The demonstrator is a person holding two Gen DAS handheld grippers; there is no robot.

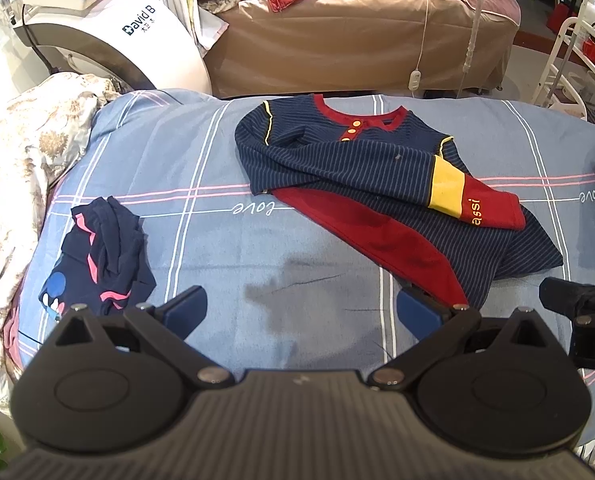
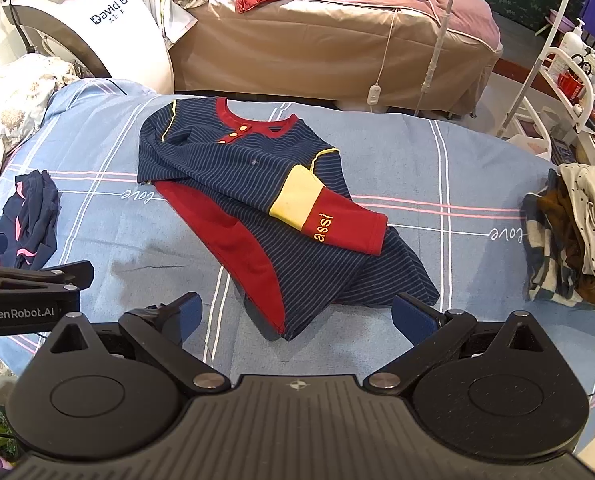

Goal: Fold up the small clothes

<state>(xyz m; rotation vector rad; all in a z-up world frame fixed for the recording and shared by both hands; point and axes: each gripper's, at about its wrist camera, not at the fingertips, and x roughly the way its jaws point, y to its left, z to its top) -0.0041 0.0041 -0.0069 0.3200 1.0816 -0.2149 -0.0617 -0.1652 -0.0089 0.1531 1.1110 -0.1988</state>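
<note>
A navy striped shirt (image 1: 361,168) (image 2: 257,168) with red collar, red lining and a red-and-yellow cuff lies partly folded on the blue checked sheet (image 1: 169,160) (image 2: 457,168), one sleeve laid across its body. My left gripper (image 1: 301,312) hovers open over bare sheet, just left of the shirt's near hem. My right gripper (image 2: 297,314) is open too, its fingers either side of the shirt's lower corner, empty. In the left wrist view the right gripper's body shows at the right edge. In the right wrist view the left gripper's body shows at the left edge.
A crumpled navy garment with pink trim (image 1: 101,256) (image 2: 29,220) lies at the sheet's left. A pile of clothes (image 2: 577,236) sits at the right edge. A floral quilt (image 1: 21,168) bunches on the left. Behind stand a white machine (image 1: 97,28), a brown-covered bed (image 1: 357,40) and a white trolley (image 2: 561,92).
</note>
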